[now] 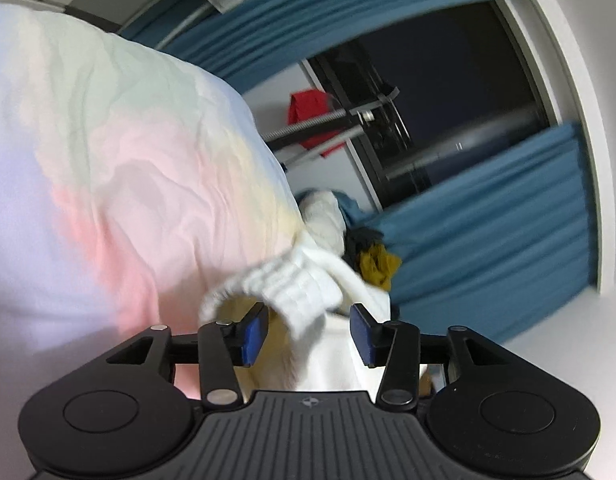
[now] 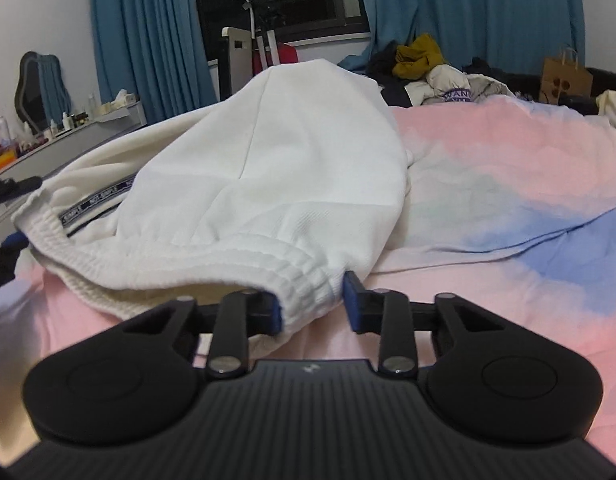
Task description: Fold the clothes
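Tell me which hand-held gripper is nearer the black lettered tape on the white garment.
Left. In the right wrist view its blue pad sits at the waistband end beside the lettered tape; the right hand-held gripper straddles the far end.

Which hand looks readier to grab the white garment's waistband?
Probably the right gripper: the waistband sits squarely between its open fingers on the bed. The left gripper is open too, but its view is blurred.

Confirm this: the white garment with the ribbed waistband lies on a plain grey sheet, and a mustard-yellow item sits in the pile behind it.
Not quite. The sheet is pink and blue, not plain grey, as the right wrist view shows. The white garment with the ribbed waistband does lie on it, and the mustard-yellow item sits in the pile behind.
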The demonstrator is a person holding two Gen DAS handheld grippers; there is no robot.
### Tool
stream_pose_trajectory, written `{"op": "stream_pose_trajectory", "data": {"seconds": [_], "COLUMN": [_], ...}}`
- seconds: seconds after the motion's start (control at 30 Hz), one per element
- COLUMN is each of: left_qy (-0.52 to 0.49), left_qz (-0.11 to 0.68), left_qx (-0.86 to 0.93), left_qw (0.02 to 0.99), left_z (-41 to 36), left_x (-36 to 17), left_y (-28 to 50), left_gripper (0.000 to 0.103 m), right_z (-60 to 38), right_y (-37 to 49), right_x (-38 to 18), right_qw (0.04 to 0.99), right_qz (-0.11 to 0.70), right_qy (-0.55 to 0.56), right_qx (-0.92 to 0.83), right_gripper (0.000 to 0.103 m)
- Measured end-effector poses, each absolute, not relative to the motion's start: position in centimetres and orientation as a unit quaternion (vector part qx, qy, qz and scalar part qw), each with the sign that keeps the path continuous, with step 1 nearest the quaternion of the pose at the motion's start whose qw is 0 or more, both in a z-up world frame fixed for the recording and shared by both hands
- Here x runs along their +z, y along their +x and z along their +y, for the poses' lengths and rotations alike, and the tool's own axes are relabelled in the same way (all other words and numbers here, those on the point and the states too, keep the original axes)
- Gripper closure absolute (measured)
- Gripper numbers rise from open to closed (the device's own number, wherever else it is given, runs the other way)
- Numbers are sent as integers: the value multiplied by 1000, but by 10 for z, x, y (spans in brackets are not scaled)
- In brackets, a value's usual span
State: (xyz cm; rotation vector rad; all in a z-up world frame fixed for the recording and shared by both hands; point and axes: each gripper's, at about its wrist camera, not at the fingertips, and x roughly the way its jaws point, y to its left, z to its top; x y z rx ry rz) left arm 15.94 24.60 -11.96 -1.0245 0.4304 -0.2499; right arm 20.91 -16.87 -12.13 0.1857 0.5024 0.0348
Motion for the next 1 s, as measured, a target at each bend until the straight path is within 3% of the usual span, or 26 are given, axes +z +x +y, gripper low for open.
{"op": "stream_pose_trajectory", "data": {"seconds": [0.13, 0.37, 0.67, 0.83, 1.0], "left_qy": [-462, -389, -59, 135, 254], "left_qz": [211, 244, 293, 249, 217], "left_qx": [-150, -189, -185, -154, -128], "left_qw": [849, 868, 936, 947, 934], "left_z": [227, 196, 130, 104, 83], "left_x": [-112, -102, -68, -67, -81], "left_y": [149, 135, 97, 80, 91], "left_gripper": [44, 42, 36, 24, 23], "right_z": [-182, -202, -229, -232, -231], "right_y": [205, 183, 184, 185, 185], "right_x": [-112, -82, -78, -79, -81], "right_qw": [962, 970, 962, 958, 957], "right_qz": [232, 169, 178, 184, 190], "right_qy": [140, 177, 208, 221, 218], "right_qx": [23, 12, 1, 2, -4], "right_gripper": [79, 82, 83, 83, 83]}}
